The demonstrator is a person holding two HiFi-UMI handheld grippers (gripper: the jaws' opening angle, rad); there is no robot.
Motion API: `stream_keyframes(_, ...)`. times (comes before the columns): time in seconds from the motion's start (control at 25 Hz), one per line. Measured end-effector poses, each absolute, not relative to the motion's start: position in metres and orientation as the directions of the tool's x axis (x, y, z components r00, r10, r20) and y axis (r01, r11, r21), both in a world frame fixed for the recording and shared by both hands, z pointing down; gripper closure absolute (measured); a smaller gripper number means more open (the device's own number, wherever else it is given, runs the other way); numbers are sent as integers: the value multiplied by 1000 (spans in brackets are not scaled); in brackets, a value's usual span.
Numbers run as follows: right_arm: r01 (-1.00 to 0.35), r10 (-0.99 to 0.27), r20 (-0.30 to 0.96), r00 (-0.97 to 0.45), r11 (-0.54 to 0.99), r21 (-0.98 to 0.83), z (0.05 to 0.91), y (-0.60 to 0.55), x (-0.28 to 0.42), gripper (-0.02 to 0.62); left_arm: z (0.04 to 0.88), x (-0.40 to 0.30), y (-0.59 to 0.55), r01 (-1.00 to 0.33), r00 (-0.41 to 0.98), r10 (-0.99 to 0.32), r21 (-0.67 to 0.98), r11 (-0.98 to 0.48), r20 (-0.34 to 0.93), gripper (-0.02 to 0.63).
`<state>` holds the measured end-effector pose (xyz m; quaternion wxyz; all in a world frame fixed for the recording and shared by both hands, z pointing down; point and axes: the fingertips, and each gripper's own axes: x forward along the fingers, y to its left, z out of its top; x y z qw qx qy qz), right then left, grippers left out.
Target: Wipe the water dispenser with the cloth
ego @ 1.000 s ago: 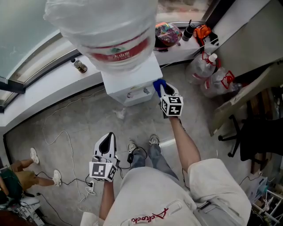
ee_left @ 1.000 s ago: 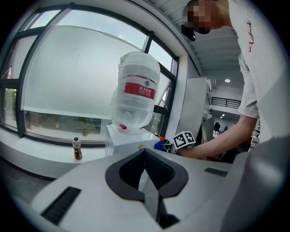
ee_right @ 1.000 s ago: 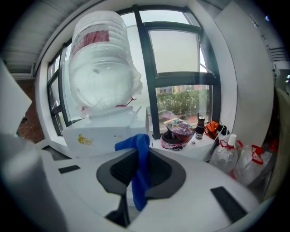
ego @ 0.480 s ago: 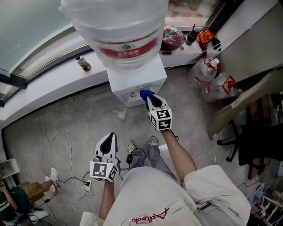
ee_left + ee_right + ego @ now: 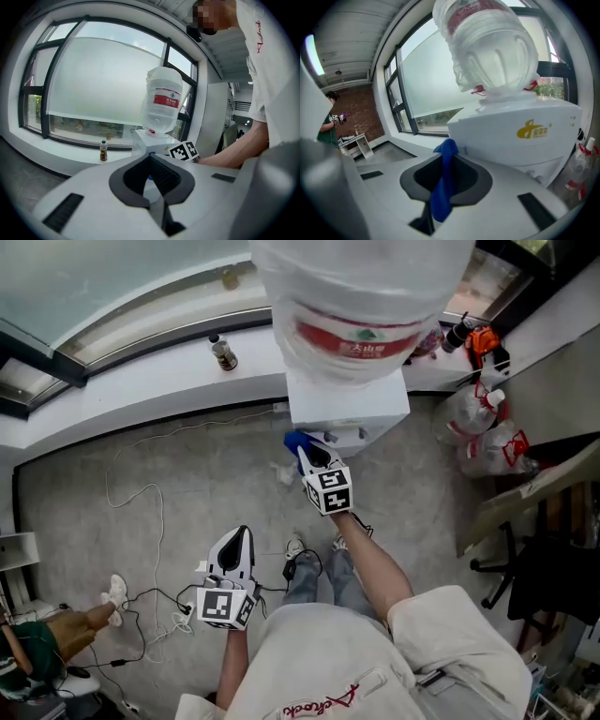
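Clamping the cloth [image 5: 442,187], right tongs [image 5: 305,454] slid leftward across the water dispenser [image 5: 349,411].

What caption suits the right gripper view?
Right gripper shut on the blue cloth, close to the white water dispenser topped by its bottle.

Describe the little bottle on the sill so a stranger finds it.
Start at the white dispenser under the upturned jug. Follow the white sill to its left. The bottle stands there alone, small and brown.
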<state>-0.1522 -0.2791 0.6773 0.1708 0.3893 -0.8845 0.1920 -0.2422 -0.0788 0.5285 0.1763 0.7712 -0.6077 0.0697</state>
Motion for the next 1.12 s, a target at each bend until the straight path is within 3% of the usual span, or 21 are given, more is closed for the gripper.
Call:
stream_keyframes(0.36, -762, -622, 475, -623, 620, -188, 689, -296, -158, 538, 534, -256, -75, -965, 235, -914, 190, -179, 331, 595)
stream_keyframes(1.12, -919, -779, 489, -393, 352, -177, 681, -342, 40, 538, 536, -147, -142, -891, 449, -840, 219, -398, 304, 595)
